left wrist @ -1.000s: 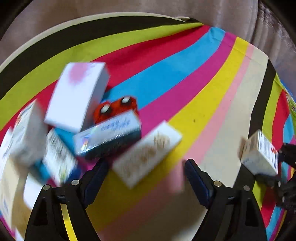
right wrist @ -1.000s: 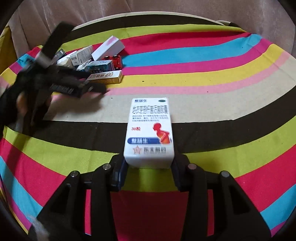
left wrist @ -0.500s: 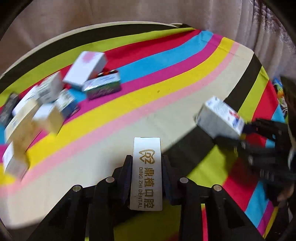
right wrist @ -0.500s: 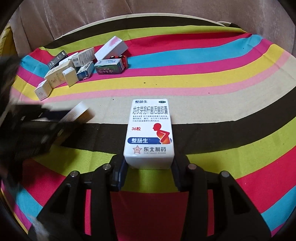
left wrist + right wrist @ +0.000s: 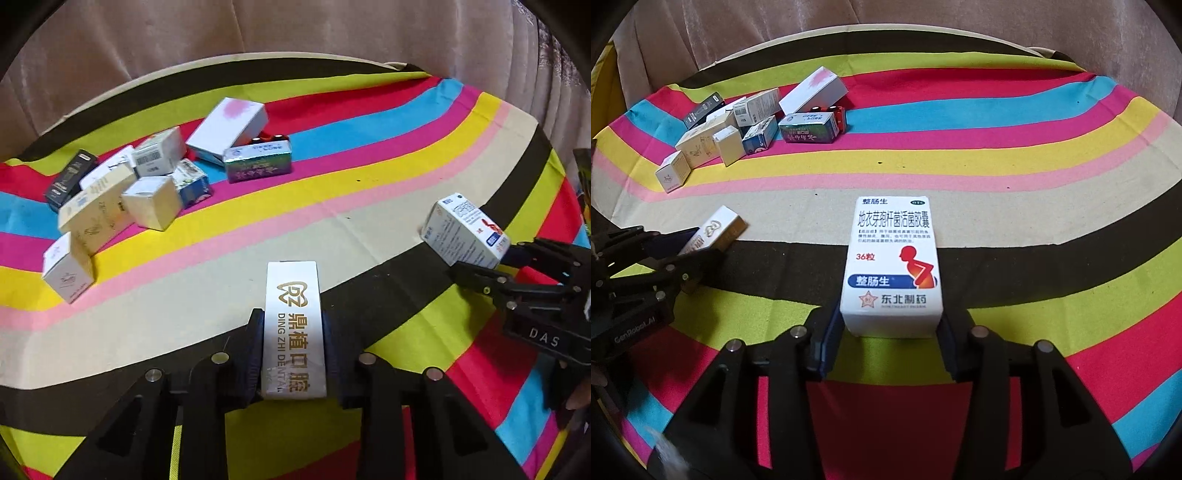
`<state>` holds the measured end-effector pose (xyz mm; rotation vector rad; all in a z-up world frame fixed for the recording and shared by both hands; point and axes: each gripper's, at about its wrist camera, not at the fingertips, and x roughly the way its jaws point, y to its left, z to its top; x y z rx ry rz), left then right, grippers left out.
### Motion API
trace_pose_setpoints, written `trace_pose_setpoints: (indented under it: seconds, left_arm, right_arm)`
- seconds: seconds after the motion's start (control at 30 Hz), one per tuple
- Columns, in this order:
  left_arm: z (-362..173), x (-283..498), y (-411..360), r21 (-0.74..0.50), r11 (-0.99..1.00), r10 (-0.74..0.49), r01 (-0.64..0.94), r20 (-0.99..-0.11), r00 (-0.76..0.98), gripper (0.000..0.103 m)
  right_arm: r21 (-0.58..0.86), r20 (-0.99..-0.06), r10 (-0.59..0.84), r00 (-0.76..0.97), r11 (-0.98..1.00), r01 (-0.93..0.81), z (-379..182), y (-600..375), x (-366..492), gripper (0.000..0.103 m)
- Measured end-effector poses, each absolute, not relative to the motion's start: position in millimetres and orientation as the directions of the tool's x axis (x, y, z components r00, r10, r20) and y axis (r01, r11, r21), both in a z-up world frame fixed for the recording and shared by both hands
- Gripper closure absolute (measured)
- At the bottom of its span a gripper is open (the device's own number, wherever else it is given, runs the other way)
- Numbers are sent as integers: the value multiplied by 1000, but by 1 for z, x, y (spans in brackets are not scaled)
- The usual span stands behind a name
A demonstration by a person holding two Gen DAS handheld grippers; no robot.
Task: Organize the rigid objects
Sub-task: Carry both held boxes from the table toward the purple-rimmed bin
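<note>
My left gripper (image 5: 293,332) is shut on a long white dental box with gold print (image 5: 293,325), held over the striped cloth; this box also shows in the right wrist view (image 5: 714,232). My right gripper (image 5: 890,325) is shut on a white medicine box with a red figure (image 5: 892,258), which also shows at the right of the left wrist view (image 5: 463,234). A pile of several small boxes (image 5: 140,184) lies at the far left of the table, also in the right wrist view (image 5: 746,129).
The round table carries a striped cloth (image 5: 369,206). In the pile are a white box with a pink mark (image 5: 229,129), a shiny green-purple box (image 5: 258,162) and a black box (image 5: 70,179). A beige curtain (image 5: 295,33) hangs behind.
My left gripper closed on the dental box from the pile and drew back toward the table's near side. My right gripper kept hold of the medicine box, nearly still.
</note>
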<state>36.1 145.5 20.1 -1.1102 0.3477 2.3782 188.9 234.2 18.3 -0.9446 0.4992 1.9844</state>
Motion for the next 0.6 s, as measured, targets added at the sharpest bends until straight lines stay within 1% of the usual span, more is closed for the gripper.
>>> trace_pose_setpoints:
  seconds: [0.03, 0.37, 0.6]
  left_arm:
    - [20, 35, 146, 28, -850, 318, -526, -770, -553, 71]
    - [16, 24, 137, -5, -874, 311, -486, -773, -553, 71]
    - [14, 22, 136, 10, -891, 282, -455, -773, -568, 71]
  right_arm:
    - [-12, -772, 538, -338, -544, -839, 18, 234, 189, 59]
    - [-21, -772, 542, -333, -545, -838, 19, 233, 189, 59]
    - [-16, -772, 540, -335, -542, -840, 18, 235, 189, 59]
